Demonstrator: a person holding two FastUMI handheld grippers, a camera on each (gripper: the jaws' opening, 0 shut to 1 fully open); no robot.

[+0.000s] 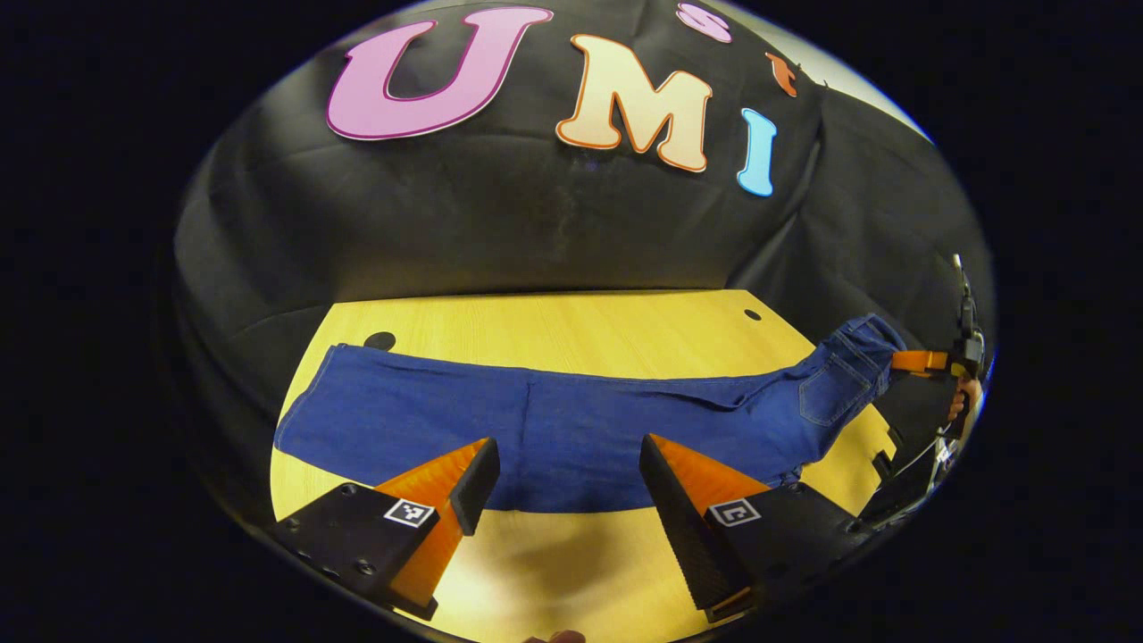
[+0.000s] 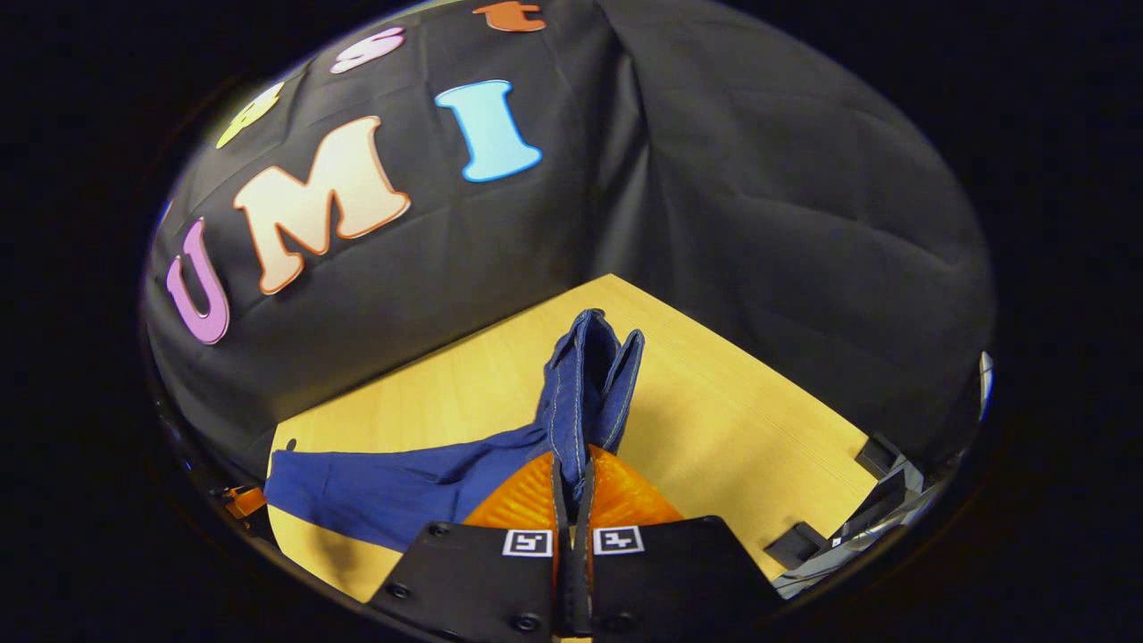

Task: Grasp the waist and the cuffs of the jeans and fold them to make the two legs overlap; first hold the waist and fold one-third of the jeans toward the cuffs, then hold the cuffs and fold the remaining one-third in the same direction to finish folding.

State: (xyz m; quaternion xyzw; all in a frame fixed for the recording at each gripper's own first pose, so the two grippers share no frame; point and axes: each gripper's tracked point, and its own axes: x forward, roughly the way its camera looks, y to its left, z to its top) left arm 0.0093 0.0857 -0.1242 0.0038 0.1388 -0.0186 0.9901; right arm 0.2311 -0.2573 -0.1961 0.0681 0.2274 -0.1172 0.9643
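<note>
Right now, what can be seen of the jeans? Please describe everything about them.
The jeans are dark blue denim with lighter stitching and a back pocket near the waist. They lie stretched lengthwise across the wooden table, mostly flat, the cuff end resting at one side. The waist end is lifted off the table, pinched between the closed fingers of the right gripper, and the folded waistband stands up above it. The left gripper is open over the middle of the legs, not gripping them.

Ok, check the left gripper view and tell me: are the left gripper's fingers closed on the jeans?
No: the left gripper hangs with its fingers spread wide apart above the jeans, gripping nothing.
</note>
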